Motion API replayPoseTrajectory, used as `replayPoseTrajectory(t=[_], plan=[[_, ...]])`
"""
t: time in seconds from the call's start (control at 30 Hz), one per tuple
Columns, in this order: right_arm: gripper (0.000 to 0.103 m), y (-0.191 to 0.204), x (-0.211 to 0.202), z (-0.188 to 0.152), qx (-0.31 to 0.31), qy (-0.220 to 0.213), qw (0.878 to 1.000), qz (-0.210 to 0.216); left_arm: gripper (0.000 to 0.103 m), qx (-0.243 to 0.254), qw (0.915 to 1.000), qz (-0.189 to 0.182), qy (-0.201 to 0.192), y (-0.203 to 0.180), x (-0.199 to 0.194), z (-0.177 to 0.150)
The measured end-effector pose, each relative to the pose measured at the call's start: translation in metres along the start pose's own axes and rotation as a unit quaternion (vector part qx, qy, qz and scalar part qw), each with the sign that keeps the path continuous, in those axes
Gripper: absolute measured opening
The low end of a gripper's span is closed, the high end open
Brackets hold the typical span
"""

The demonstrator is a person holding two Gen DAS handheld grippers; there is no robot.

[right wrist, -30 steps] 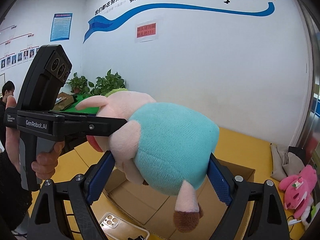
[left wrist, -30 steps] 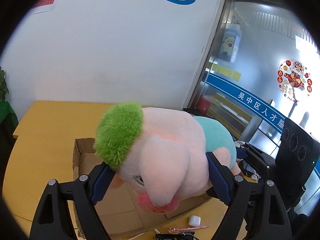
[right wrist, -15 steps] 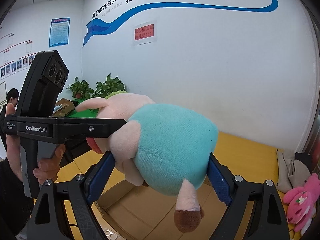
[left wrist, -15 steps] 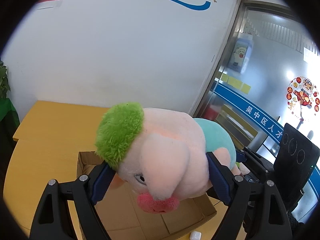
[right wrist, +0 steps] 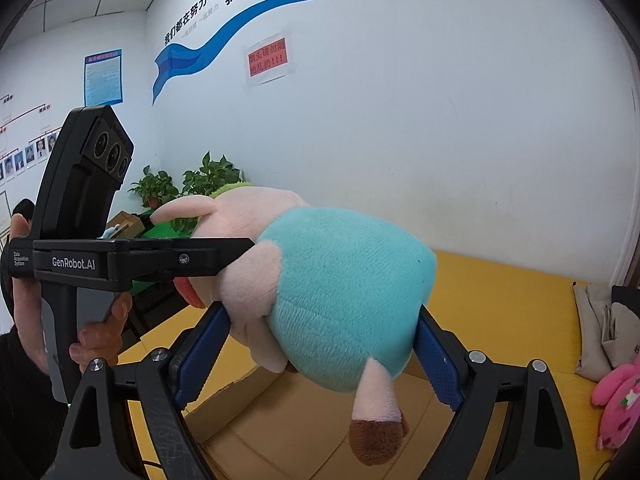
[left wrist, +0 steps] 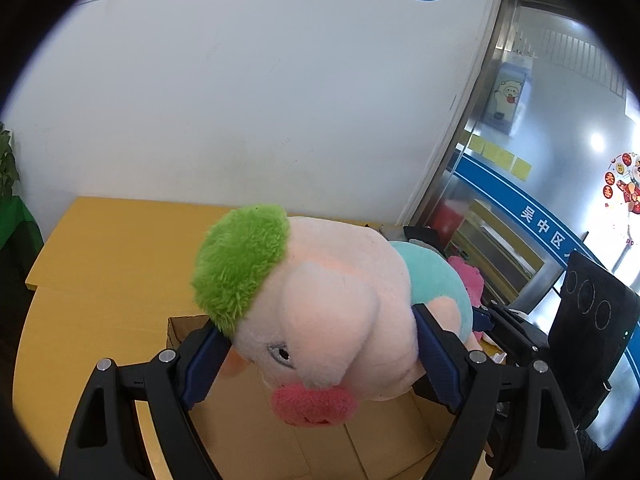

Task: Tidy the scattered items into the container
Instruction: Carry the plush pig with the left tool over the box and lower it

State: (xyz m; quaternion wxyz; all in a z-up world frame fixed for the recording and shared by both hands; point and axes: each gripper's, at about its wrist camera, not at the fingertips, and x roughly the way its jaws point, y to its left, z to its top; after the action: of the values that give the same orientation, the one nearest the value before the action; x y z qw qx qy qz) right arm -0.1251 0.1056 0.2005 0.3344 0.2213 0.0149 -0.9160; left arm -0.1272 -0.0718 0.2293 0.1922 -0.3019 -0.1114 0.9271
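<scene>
Plush pig point(left wrist: 332, 312) is carried between both tools above an open cardboard box point(left wrist: 256, 440) on the yellow desk point(left wrist: 100, 264), not yet set inside. Its head is clamped by the left hand-held gripper point(left wrist: 320, 356), its teal body by the right hand-held gripper point(right wrist: 320, 352); both point slightly downward. A pink plush toy point(right wrist: 616, 400) is seen lying on the desk to the right, still to be tidied.

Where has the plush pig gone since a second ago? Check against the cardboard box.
Yes. The plush pig, clamped by both grippers, has travelled forward over the cardboard box, whose near edge has slid down and out of view.
</scene>
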Motion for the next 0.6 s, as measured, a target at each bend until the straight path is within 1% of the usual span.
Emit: replayPoseTrajectory(t=[0.3,0.47,0.6], plan=[[0.092,-0.027,0.05,-0.017,0.024,0.03,0.999,0.006,0.086,-0.025,0.9992,0.009,0.031,0.036,0.045,-0.007],[0.092,-0.043,0.077,-0.031,0.041,0.046,0.998,0.004,0.086,-0.035,0.9977,0.01,0.057,0.054,0.079,-0.012],[0.092,-0.058,0.1,-0.048,0.057,0.067,0.996,0.005,0.086,-0.049,0.9954,0.012,0.081,0.071,0.108,-0.021]])
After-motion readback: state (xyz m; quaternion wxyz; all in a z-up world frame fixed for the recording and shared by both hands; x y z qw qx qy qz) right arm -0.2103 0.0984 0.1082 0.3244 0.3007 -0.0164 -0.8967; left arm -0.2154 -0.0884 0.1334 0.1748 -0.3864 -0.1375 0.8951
